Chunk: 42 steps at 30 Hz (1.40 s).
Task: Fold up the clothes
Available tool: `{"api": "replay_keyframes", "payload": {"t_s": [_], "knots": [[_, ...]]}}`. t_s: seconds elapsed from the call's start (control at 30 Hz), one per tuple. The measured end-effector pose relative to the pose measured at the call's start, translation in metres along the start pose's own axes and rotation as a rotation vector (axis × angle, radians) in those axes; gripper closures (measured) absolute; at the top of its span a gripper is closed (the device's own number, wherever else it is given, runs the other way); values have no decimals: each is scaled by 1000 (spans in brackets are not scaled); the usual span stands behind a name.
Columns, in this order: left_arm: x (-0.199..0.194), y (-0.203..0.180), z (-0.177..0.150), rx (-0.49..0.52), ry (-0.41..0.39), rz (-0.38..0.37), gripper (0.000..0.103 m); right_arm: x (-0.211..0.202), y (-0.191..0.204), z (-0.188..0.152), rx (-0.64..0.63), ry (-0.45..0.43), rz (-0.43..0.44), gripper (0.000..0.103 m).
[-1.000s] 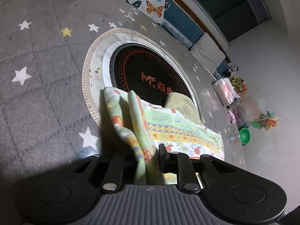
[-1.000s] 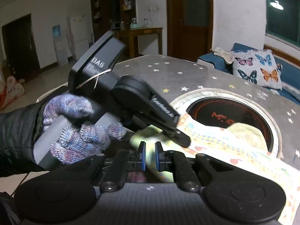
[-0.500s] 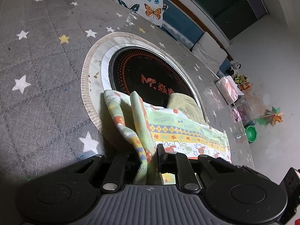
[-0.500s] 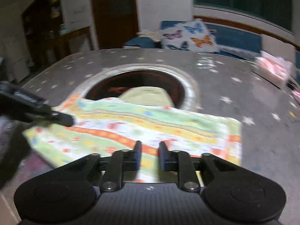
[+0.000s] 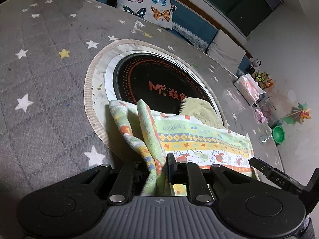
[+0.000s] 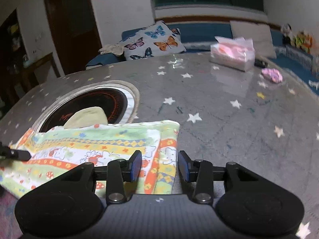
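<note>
1. Tongs: left tongs [image 5: 159, 169] pinch a bunched corner of the cloth [image 5: 199, 139]; right tongs [image 6: 159, 166] gape wide over its other end, gripping nothing.
2. Cloth lies folded on the tabletop [image 6: 219, 103], partly over the round hob [image 5: 159, 83].
3. Likely light, limp, non-slip; layers may shift, so take corners or the doubled edge.

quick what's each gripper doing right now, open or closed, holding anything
Left gripper: closed on a bunched edge of the patterned cloth.
Right gripper: open, fingers apart over the cloth's corner, holding nothing.
</note>
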<state>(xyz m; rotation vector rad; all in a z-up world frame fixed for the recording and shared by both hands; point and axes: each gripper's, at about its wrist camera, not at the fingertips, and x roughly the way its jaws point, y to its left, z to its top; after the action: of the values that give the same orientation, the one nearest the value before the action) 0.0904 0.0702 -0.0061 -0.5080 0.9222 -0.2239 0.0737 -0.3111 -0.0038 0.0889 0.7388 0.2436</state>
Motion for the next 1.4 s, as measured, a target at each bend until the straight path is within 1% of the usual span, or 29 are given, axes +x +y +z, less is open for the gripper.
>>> {"api": "replay_keyframes", "payload": {"t_s": [0.07, 0.17, 0.2, 0.3, 0.33, 0.4, 0.57, 0.73, 0.97, 1.17, 1.4], "knots": [[0, -2, 0, 7, -2, 8, 88, 4, -2, -1, 21, 4, 15, 62], [0, -4, -1, 20, -6, 20, 88, 6, 2, -2, 20, -5, 22, 62], [0, -4, -1, 25, -8, 25, 88, 7, 2, -2, 24, -5, 28, 71], [0, -9, -2, 45, -16, 46, 88, 7, 5, -2, 31, -7, 42, 90], [-1, -11, -2, 52, -20, 52, 88, 6, 6, -2, 32, -9, 44, 93], [-4, -15, -2, 71, -32, 57, 89, 2, 5, -2, 46, -21, 55, 95], [-14, -31, 3, 135, -70, 52, 91, -20, 3, 1, 69, -71, 81, 96], [-19, -56, 8, 204, -91, 29, 92, -43, 3, 5, 55, -119, 77, 96], [-8, -102, 16, 302, -107, -5, 92, -72, -14, 16, 46, -183, 7, 97], [7, -143, 25, 381, -108, -37, 92, -93, -39, 27, 59, -231, -65, 97], [30, -182, 33, 453, -97, -51, 92, -105, -66, 38, 68, -262, -133, 97]]}}
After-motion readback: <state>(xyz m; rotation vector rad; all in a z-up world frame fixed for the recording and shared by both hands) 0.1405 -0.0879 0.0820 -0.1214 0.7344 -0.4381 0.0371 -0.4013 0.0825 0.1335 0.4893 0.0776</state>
